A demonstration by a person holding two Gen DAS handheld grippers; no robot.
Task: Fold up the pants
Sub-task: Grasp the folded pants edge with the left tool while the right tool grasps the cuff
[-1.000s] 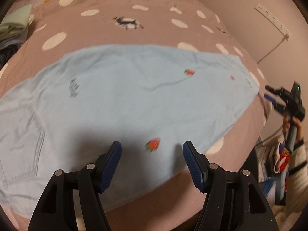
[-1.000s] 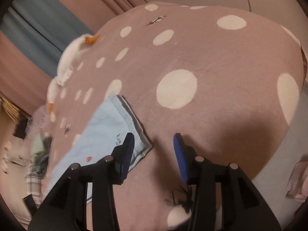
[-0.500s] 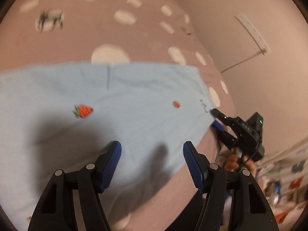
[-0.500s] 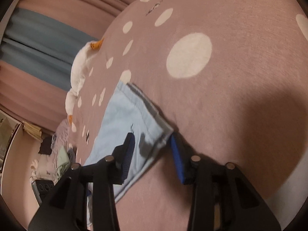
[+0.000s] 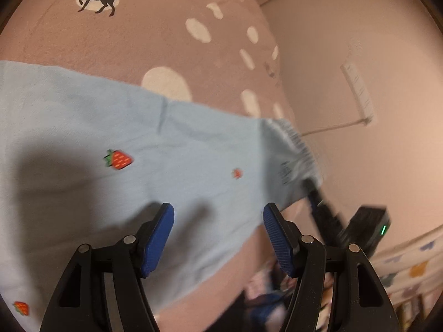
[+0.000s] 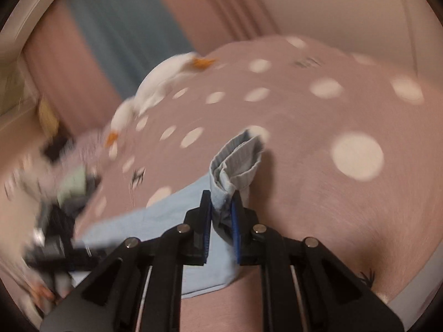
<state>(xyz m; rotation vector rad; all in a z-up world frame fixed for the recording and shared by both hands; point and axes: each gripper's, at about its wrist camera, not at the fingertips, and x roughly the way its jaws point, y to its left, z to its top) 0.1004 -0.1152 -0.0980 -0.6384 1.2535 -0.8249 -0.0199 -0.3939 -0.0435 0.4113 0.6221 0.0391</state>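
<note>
Bed: pink dotted blanket [image 5: 155, 44] is filling the upper left of my left view and the right half of my right view; a wall with a power strip [image 5: 357, 94] is taking the right side of the left view.

Pants: light blue pants [image 5: 138, 166] with strawberry prints are lying flat across the blanket, filling the left and centre of the left view, long axis running from the left edge toward the right centre, where the ribbed end is lifting.

Right gripper: my right gripper [image 6: 221, 213] is closing its jaws on the ribbed end of the pants [image 6: 238, 160]; cloth is sitting between the blue pads and bunching up above them at frame centre.

Left gripper: my left gripper [image 5: 218, 235] is hanging with jaws wide apart at the bottom centre, nothing between the pads, just above the near edge of the pants; I cannot tell whether it is touching the cloth.

Which hand is nearer: the right is already on the end; its dark body [image 5: 326, 215] is showing blurred at the lower right of the left view, just beside the lifted end.

Relation that matters: the rest of the pants is stretching away to the left of the held end, so I am judging that the fold calls for carrying this end along that long axis.

Left gripper's part: probably taking the near edge or pinning the cloth, which is lying directly ahead of and below its pads.

Risk: only part of the ribbed band is looking pinched, so it could be slipping out.
</note>
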